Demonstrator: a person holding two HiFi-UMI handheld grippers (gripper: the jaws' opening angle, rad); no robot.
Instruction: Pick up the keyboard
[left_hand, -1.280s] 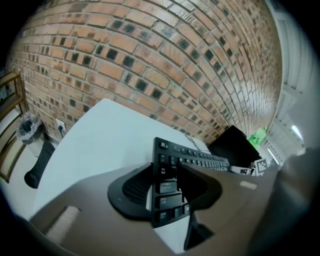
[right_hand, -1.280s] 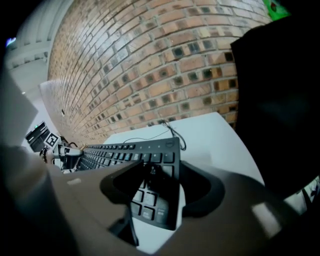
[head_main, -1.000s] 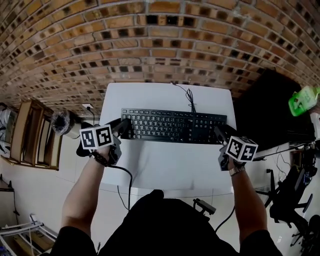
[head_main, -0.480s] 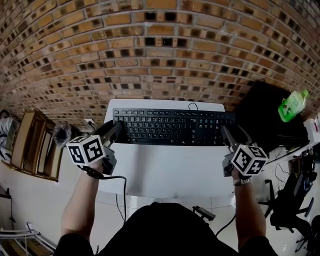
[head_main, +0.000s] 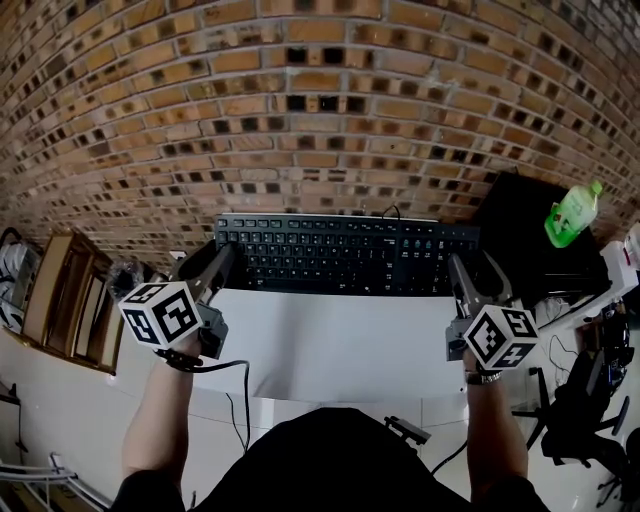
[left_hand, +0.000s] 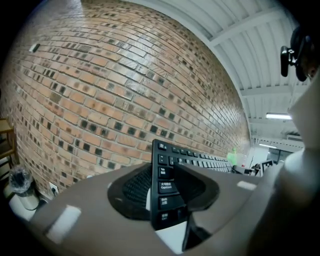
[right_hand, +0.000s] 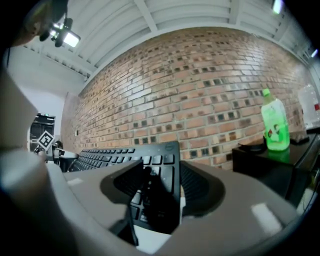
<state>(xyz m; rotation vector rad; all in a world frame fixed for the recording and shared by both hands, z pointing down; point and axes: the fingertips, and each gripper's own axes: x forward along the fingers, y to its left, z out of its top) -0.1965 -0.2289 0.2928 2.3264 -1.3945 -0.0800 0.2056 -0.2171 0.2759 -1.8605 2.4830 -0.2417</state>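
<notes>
The black keyboard (head_main: 340, 255) hangs level in the air above the white table (head_main: 330, 350), in front of the brick wall. My left gripper (head_main: 222, 256) grips its left end; the jaws are closing on it. In the left gripper view, the keyboard's (left_hand: 167, 182) end with its edge keys stands upright between the pads. My right gripper (head_main: 458, 266) clamps the right end. The right gripper view shows the keyboard (right_hand: 155, 192) wedged between both pads. Its cable rises from the back edge.
A green bottle (head_main: 570, 213) stands on a black cabinet (head_main: 520, 225) at the right, also in the right gripper view as the bottle (right_hand: 274, 122). A wooden shelf (head_main: 60, 290) stands on the floor at the left. An office chair (head_main: 590, 400) is at lower right.
Both grippers have risen together with the keyboard between them. The keyboard has left the table top and now hangs higher, in front of the brick wall.
</notes>
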